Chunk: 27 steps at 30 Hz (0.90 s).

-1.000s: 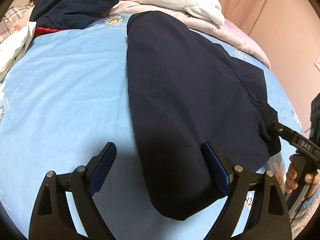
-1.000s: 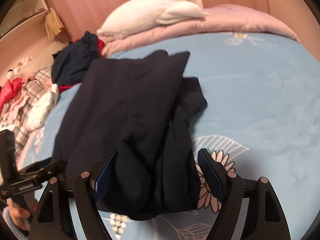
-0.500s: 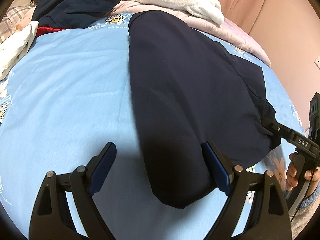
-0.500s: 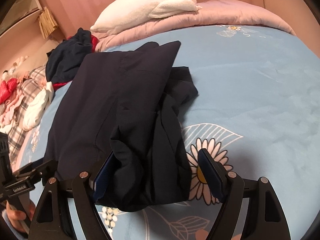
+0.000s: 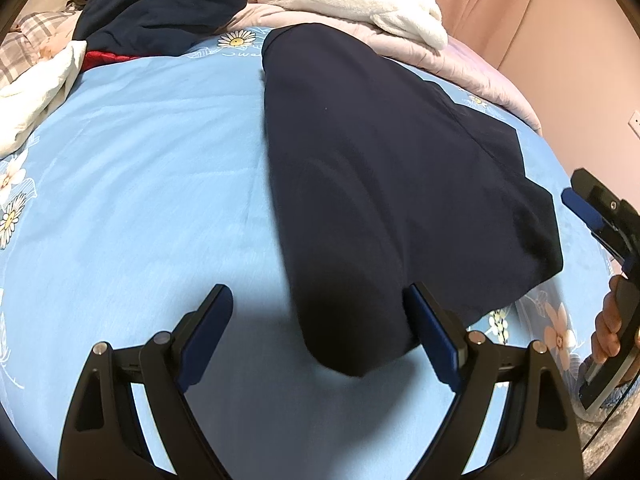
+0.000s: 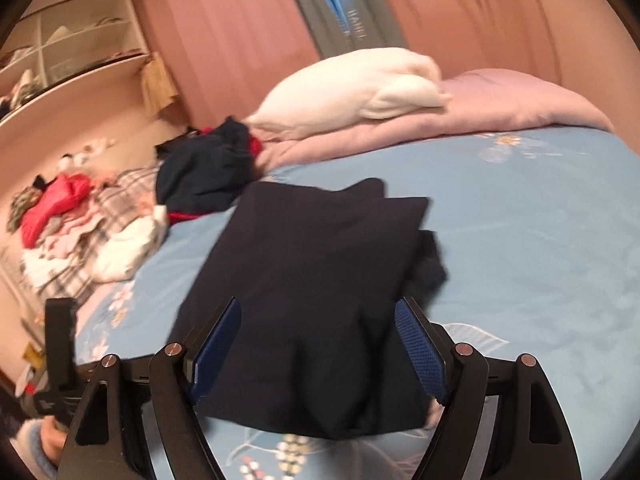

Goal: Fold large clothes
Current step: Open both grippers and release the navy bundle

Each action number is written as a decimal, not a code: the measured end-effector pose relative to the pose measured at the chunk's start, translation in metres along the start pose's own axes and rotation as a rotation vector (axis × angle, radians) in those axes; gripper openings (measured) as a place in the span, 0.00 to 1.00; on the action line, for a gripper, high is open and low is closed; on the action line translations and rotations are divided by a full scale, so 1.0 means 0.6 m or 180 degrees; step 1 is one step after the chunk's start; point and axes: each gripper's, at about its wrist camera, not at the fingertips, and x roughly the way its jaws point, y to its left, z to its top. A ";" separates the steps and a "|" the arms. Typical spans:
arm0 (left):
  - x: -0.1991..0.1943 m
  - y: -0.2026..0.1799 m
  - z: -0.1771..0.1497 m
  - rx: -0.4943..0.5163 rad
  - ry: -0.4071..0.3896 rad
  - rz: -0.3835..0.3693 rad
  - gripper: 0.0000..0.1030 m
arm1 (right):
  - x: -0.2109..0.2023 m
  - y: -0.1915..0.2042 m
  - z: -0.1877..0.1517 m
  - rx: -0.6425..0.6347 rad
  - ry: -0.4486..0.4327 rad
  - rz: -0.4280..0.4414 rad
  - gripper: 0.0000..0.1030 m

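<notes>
The open shelves (image 6: 76,52) at ten o'clock in the right wrist view hold small items too blurred to name. A folded navy garment (image 5: 384,184) lies on the bed's blue floral sheet (image 5: 140,184), its near edge blurred in the right view. The left hand-held gripper (image 5: 320,340) hovers spread over the garment's near corner. The right hand-held gripper (image 6: 318,354) is also spread, pinching nothing, above the garment's near edge.

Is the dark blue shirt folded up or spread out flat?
Partly folded. The shirt lies on the bed as a narrow strip, one layer doubled over another along its right side. No gripper holds it.
</notes>
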 end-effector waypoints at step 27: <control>-0.003 0.006 -0.021 0.0065 0.0083 0.0052 0.87 | 0.055 -0.048 -0.060 0.0225 0.0777 -0.0533 0.75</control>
